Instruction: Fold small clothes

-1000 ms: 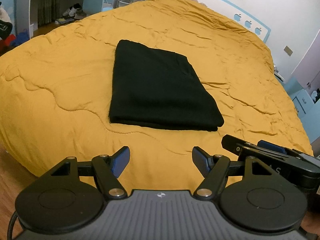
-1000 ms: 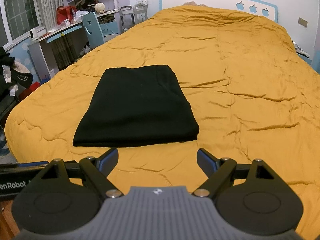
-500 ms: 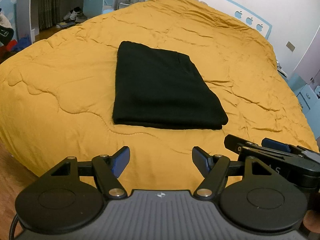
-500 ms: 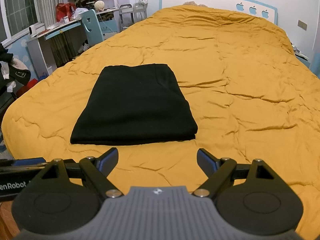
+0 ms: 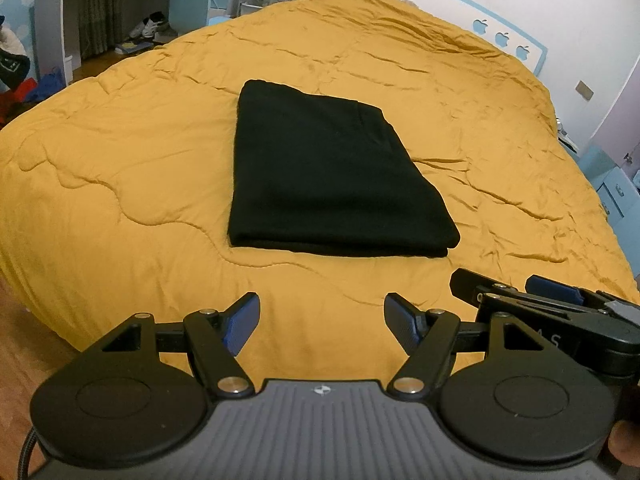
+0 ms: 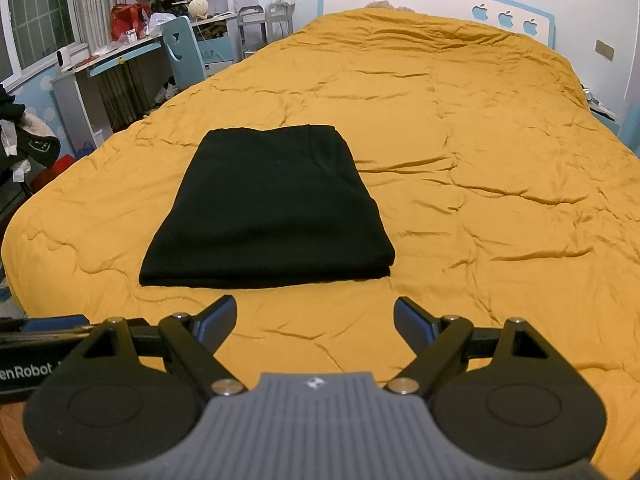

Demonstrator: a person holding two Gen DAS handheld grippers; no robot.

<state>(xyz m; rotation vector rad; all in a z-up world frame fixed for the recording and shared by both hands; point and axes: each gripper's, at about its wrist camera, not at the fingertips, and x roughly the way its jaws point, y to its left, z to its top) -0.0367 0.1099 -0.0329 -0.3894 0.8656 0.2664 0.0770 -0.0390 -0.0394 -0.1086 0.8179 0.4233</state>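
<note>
A black garment (image 5: 328, 176) lies folded into a flat rectangle on the mustard-yellow quilt (image 5: 120, 160) of a bed. It also shows in the right wrist view (image 6: 268, 212). My left gripper (image 5: 320, 322) is open and empty, held above the bed's near edge, short of the garment. My right gripper (image 6: 314, 320) is open and empty too, also short of the garment's near edge. The right gripper's body shows at the right of the left wrist view (image 5: 560, 316). The left gripper's body shows at the far left of the right wrist view (image 6: 36, 344).
The quilt (image 6: 480, 200) spreads wide to the right of the garment. A white and blue headboard (image 6: 440, 4) stands at the far end. A desk (image 6: 104, 68) and a blue chair (image 6: 184, 52) stand left of the bed. Wooden floor (image 5: 20, 344) lies below the near edge.
Both grippers have drifted slightly; the garment sits a little further right in the left wrist view. The garment itself has not moved, and both grippers stay open.
</note>
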